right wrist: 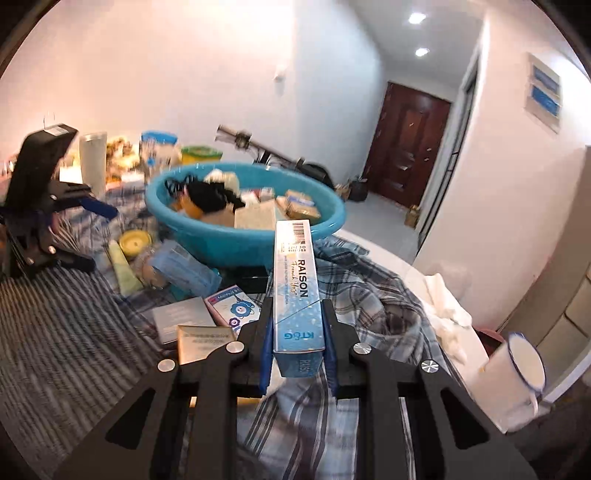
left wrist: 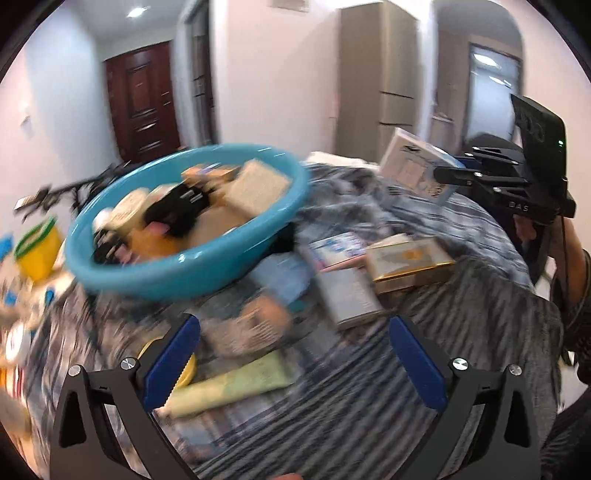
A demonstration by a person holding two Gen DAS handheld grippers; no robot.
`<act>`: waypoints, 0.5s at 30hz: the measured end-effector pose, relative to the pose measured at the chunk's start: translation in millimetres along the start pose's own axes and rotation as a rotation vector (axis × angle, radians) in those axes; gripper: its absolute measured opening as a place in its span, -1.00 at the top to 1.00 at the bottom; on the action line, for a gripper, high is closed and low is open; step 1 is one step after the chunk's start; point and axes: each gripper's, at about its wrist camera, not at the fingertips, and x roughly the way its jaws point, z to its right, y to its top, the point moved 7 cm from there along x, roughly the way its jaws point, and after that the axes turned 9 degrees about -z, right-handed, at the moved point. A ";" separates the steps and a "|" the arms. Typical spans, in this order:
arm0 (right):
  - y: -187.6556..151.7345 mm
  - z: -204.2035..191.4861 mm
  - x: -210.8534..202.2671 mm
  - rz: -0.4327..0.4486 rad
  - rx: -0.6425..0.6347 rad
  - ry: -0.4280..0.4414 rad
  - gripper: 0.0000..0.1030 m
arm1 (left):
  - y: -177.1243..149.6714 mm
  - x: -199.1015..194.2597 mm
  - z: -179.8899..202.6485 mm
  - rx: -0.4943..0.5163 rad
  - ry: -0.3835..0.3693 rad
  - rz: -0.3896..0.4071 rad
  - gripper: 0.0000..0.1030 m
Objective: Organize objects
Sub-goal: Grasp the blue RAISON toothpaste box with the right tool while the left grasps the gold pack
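Recessed ceiling lights [right wrist: 417,17] are brightening the room evenly; left wrist view is smearing with motion blur, fisheye edges are bending

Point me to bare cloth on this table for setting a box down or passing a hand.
Free: striped cloth between the silver box and the open left gripper; more beside the right gripper, shut on the blue carton. Crowded: the full blue basin and the boxes below it.
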 end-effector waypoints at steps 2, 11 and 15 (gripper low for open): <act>-10.6 4.1 -8.1 0.013 0.043 0.008 0.58 | 12.3 0.2 23.1 0.082 -0.051 0.004 -1.00; -52.5 19.5 -23.7 0.023 0.133 0.014 0.58 | 56.0 43.3 95.8 0.189 -0.249 -0.121 -1.00; -65.0 28.1 -28.5 0.036 0.167 0.016 0.58 | 62.4 72.0 110.0 0.083 -0.294 -0.193 -1.00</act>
